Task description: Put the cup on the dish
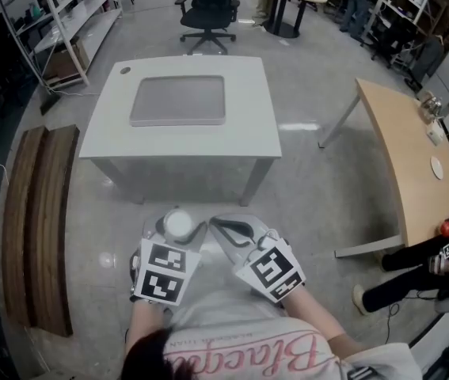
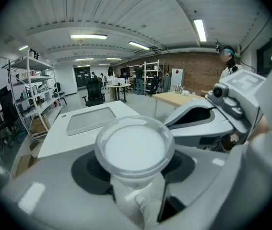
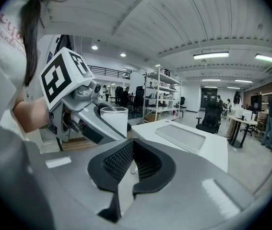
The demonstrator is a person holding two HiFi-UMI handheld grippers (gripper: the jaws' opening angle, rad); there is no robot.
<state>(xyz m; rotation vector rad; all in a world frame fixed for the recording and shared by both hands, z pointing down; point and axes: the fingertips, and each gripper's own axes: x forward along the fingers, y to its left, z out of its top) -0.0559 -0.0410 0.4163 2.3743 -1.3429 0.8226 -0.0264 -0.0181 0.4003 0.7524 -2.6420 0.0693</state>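
Observation:
A white cup [image 1: 179, 223] stands upright between the jaws of my left gripper [image 1: 176, 233], which is shut on it, close to my body and above the floor. In the left gripper view the cup's round rim [image 2: 135, 146] fills the middle. My right gripper [image 1: 230, 229] hangs beside it on the right, jaws together and empty; its black pads [image 3: 119, 162] meet with nothing between them. The cup [image 3: 114, 120] also shows in the right gripper view. The dish, a flat grey tray [image 1: 178, 100], lies on the white table [image 1: 252, 137] ahead of me.
A black office chair [image 1: 208, 10] stands behind the white table. A wooden bench [image 1: 40, 220] runs along the left. A wooden table [image 1: 410, 157] is on the right, with a person's legs [image 1: 414, 271] near it. Shelves [image 1: 58, 22] line the back left.

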